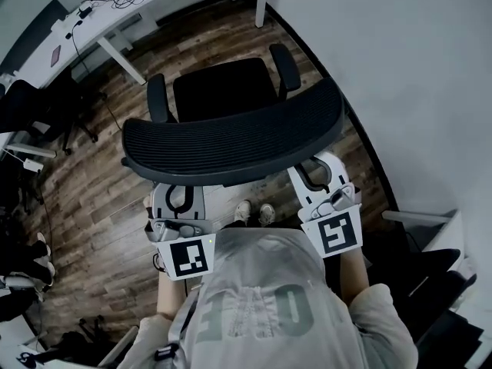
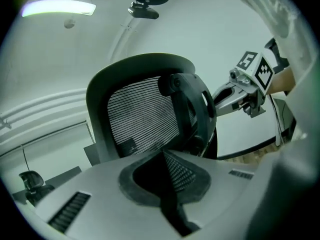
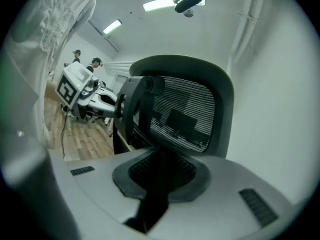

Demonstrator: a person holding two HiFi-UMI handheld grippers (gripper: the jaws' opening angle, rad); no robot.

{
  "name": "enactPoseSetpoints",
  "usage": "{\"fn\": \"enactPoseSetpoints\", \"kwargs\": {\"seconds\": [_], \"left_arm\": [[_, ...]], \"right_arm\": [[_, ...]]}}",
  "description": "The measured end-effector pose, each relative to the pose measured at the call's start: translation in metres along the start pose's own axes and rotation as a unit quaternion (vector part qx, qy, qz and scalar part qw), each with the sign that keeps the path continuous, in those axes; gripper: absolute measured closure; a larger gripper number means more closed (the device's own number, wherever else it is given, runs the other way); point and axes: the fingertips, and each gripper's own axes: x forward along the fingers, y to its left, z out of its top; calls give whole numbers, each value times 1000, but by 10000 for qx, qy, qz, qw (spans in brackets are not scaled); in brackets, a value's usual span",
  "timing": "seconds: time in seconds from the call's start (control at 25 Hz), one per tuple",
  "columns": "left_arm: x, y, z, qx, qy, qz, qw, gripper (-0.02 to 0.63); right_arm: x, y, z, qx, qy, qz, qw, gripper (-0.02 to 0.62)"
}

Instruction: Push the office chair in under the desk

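While both tools sit right behind the office chair (image 1: 223, 87), their jaws are closed, holding nothing. Left gripper (image 1: 178, 202) is at the left end of the mesh backrest (image 1: 231, 137), right gripper (image 1: 319, 179) at the right end. Contact unclear. The chair stands on the wood floor (image 1: 92, 198), near the white desk (image 1: 92, 21), not under it.

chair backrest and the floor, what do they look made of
Backrest: dark ribbed mesh, likely woven synthetic, in a matte plastic-looking frame; light shows through it. Floor: brown planks with grain and seams, wood or wood-look laminate, can't tell which.
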Motion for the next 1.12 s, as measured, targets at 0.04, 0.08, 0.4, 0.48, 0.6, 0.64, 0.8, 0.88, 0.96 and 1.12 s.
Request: {"fn": "enactPoseSetpoints", "kwargs": {"seconds": [0.04,0.08,0.4,0.48,0.6,0.64,0.8,0.88,0.96,1.12], "left_arm": [[-1,3,0,32,45,-78,10000,588],[-2,4,-1,62,119,-206,9997,578],[-18,6,-52,1458,1829,-1187,9650,396],[-21,14,-63,1811,2087,-1157,9541,397],[-22,19,-70,2136,2305,-1177,9420,399],[-21,19,-70,2220,2347,-1202,9387,399],[-14,18,-71,2672,2485,-1275,9223,406],[-9,18,-71,2876,2524,-1290,9149,437],[-6,17,-71,2960,2588,-1363,9093,447],[-3,21,-72,2984,2704,-1436,9040,448]], "right_arm": [[-2,2,1,-73,-1,192,9998,561],[-4,3,3,-151,-11,368,9992,543],[-11,-23,-27,-1565,970,806,9796,405],[-9,-30,-43,-2070,1369,851,9650,405],[-4,-41,-59,-2742,1673,916,9426,405],[-3,-43,-63,-2942,1749,947,9348,405],[5,-45,-72,-3459,2001,1099,9101,407],[8,-45,-73,-3605,2052,1097,9033,407],[10,-47,-73,-3679,2069,1069,9002,411],[14,-47,-72,-3681,2169,1176,8964,431]]}}
